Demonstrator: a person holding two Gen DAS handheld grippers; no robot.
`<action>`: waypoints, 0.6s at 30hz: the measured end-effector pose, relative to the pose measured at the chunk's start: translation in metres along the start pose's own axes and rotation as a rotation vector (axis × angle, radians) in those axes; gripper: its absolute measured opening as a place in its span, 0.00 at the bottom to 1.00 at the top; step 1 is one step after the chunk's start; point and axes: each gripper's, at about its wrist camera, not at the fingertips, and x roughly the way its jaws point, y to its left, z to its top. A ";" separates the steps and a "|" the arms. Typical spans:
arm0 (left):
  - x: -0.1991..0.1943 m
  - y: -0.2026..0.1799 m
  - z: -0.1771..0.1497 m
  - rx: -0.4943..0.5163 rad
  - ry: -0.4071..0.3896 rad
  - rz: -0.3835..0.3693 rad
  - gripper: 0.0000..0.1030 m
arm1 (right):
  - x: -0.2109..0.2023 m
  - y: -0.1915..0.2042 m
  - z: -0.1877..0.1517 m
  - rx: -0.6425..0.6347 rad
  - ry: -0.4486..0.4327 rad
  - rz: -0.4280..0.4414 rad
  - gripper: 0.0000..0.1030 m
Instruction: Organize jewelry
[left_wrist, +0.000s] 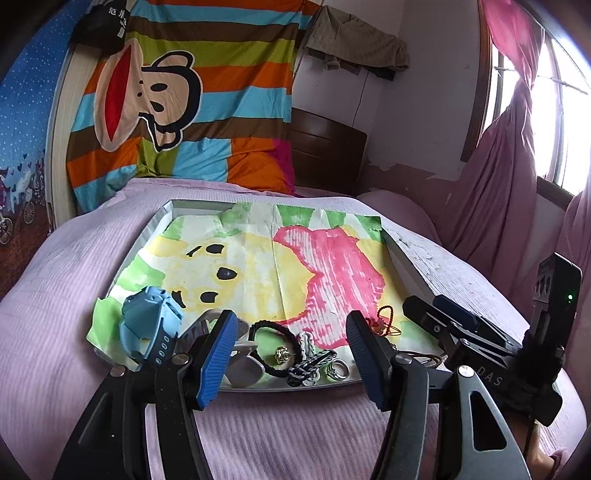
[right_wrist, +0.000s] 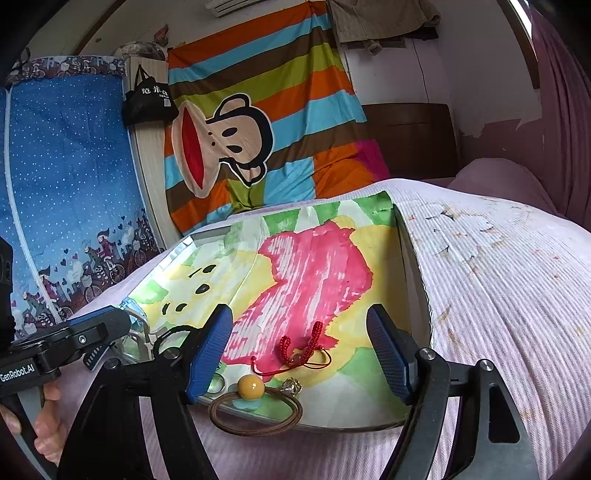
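Observation:
A metal tray (left_wrist: 157, 221) lined with a painted paper lies on the bed. At its near edge lie a blue watch (left_wrist: 147, 325), a black hair tie (left_wrist: 271, 345), a gold stud (left_wrist: 282, 355), a braided black-and-white band (left_wrist: 310, 360) and silver rings (left_wrist: 337, 369). My left gripper (left_wrist: 290, 363) is open and empty over them. In the right wrist view a red cord bracelet (right_wrist: 295, 349), a yellow bead (right_wrist: 250, 386) on a brown hair tie (right_wrist: 255, 419) and a small metal charm (right_wrist: 291, 384) lie at the tray's (right_wrist: 413, 266) near edge. My right gripper (right_wrist: 301, 360) is open and empty above them.
The bed has a pale purple ribbed cover (left_wrist: 66, 266). A striped monkey blanket (left_wrist: 177, 96) hangs behind the tray. A dark wooden headboard (left_wrist: 325, 151) and pink curtains (left_wrist: 509, 177) stand at the right. The right gripper's body (left_wrist: 480, 332) sits beside the tray's right edge.

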 end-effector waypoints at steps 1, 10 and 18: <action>-0.002 0.001 0.000 -0.001 -0.006 0.009 0.62 | -0.002 0.001 0.000 -0.004 -0.005 0.000 0.71; -0.020 0.002 -0.004 0.026 -0.049 0.068 0.75 | -0.023 0.011 -0.002 -0.030 -0.037 -0.002 0.80; -0.039 0.015 -0.009 0.023 -0.082 0.120 0.84 | -0.040 0.022 -0.004 -0.057 -0.062 0.005 0.92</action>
